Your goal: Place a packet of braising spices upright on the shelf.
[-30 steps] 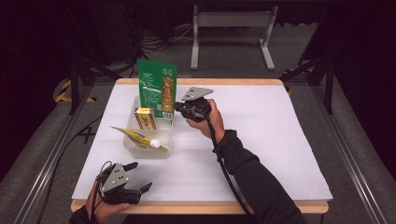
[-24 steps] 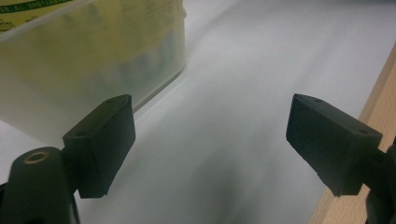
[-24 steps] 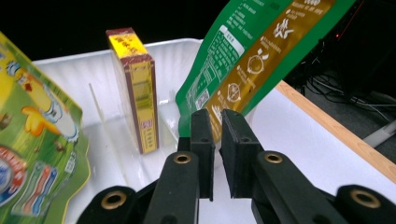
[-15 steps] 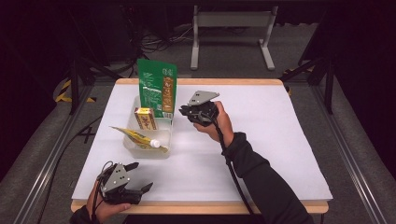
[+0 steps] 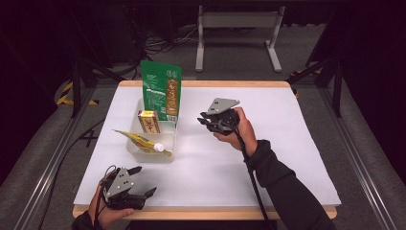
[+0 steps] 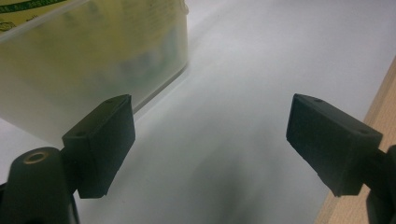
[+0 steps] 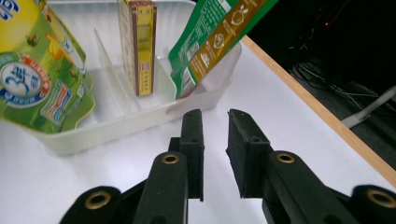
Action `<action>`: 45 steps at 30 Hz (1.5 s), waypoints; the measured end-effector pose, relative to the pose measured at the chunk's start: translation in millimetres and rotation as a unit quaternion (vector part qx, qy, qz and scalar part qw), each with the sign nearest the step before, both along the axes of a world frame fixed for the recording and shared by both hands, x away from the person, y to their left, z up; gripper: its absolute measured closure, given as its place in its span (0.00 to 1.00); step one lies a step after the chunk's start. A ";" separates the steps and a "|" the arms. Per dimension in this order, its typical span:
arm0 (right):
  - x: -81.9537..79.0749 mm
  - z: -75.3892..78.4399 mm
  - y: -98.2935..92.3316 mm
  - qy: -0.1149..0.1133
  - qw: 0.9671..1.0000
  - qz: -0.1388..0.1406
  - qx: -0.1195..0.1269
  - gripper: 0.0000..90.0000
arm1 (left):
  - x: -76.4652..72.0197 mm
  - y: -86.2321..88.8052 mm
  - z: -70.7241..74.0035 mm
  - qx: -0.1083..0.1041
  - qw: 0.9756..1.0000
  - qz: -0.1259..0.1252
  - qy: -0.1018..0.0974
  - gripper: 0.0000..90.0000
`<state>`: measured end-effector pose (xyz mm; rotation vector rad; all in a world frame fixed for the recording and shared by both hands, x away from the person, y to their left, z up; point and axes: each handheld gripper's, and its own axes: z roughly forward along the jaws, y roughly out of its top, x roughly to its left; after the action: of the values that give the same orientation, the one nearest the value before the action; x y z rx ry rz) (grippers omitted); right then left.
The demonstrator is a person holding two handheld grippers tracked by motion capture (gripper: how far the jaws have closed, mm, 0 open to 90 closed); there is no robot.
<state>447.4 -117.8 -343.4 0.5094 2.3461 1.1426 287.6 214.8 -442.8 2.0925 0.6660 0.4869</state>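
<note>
A clear divided bin (image 5: 143, 155) stands left of centre on the white table. In it a green pouch (image 5: 160, 91) stands upright at the far end, a yellow-brown box (image 5: 149, 121) in the middle, and a yellow tube (image 5: 141, 141) lies slanted at the near end. My right gripper (image 5: 203, 120) hovers to the right of the bin and apart from it. Its jaws have just been opening to a narrow gap with nothing between them (image 7: 215, 116); they face the pouch (image 7: 210, 37) and box (image 7: 137, 46). My left gripper (image 5: 144, 180) rests open and empty near the front edge, beside the bin (image 6: 93, 60).
The table's wooden edge (image 5: 201, 213) runs along the front, close to my left gripper. White tabletop (image 5: 287, 143) stretches to the right of my right hand. A metal stand (image 5: 237, 28) and cables lie on the floor beyond the table.
My right gripper has drawn back to the right, away from the green pouch, which stays standing in the bin. Its jaws have parted a little. The left gripper has not moved.
</note>
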 end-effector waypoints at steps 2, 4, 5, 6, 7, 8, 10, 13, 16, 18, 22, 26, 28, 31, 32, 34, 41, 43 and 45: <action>-1.3 0.1 -2.7 0.000 1.000 -0.001 -0.005 0.84 | 0.2 -0.1 -0.2 0.001 1.000 0.000 0.000 0.18; -3.7 -0.1 -7.0 0.002 1.000 0.001 -0.013 0.83 | 0.4 -0.3 -0.2 0.002 1.000 -0.002 0.001 0.18; -4.7 -0.2 -8.2 0.001 1.000 0.000 -0.016 0.82 | 0.5 -0.5 -0.2 0.002 1.000 -0.002 0.001 0.18; -6.1 -0.6 -9.7 0.000 1.000 -0.001 -0.019 0.82 | 0.6 -0.8 -0.4 0.001 1.000 -0.002 0.002 0.18; -7.5 -1.2 -12.3 0.001 1.000 -0.001 -0.023 0.81 | 0.5 -1.1 -0.6 0.002 1.000 -0.002 0.002 0.18; -9.1 -1.8 -14.1 0.002 1.000 -0.003 -0.027 0.80 | 0.6 -1.2 -0.7 0.002 1.000 -0.003 0.002 0.18; -11.4 -2.8 -17.3 0.000 0.999 -0.004 -0.034 0.77 | 0.6 -1.3 -0.9 0.003 1.000 -0.003 0.003 0.18; -13.3 -3.4 -21.7 0.001 0.999 0.003 -0.033 0.75 | 0.5 -1.8 -1.5 0.003 1.000 -0.003 0.004 0.18; -16.8 -4.7 -28.1 0.003 0.999 0.005 -0.040 0.71 | 0.8 -2.6 -2.3 0.004 1.000 -0.004 0.005 0.17; -17.6 -5.2 -29.6 0.003 0.999 0.005 -0.043 0.70 | 0.8 -2.7 -2.3 0.005 1.000 -0.004 0.004 0.17; -20.9 -7.0 -36.8 0.003 0.998 0.000 -0.055 0.65 | 0.7 -3.2 -2.1 0.006 1.000 -0.004 0.005 0.17; -24.8 -8.2 -42.0 0.003 0.998 -0.002 -0.061 0.61 | 0.7 -3.0 -2.1 0.004 1.000 -0.003 0.004 0.17; -27.8 -9.1 -45.0 -0.002 0.998 -0.004 -0.069 0.59 | 0.6 -2.9 -2.0 0.004 1.000 -0.004 0.004 0.17; -31.5 -10.4 -49.8 -0.001 0.997 -0.004 -0.076 0.56 | 0.7 -2.9 -2.1 0.005 1.000 -0.003 0.004 0.17; -31.5 -10.4 -49.8 -0.001 0.997 -0.004 -0.076 0.56 | 0.7 -2.9 -2.1 0.004 1.000 -0.002 0.003 0.17; -32.9 -10.8 -53.4 0.005 0.997 -0.006 -0.073 0.54 | 0.8 -2.7 -1.8 0.004 1.000 0.000 0.002 0.17; -39.7 -13.7 -67.7 0.006 0.997 -0.016 -0.077 0.46 | 0.6 -2.0 -1.6 0.001 1.000 0.001 0.003 0.17; -41.8 -15.0 -71.3 0.005 0.997 -0.018 -0.081 0.46 | 0.7 -2.4 -1.8 0.002 1.000 0.001 0.003 0.17; -42.9 -15.4 -73.1 0.007 0.996 -0.019 -0.082 0.45 | 0.9 -2.6 -2.0 0.003 1.000 0.000 0.002 0.17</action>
<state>404.5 -190.9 -358.8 0.5012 2.4051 0.9239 288.5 212.2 -444.8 2.0998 0.6671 0.4857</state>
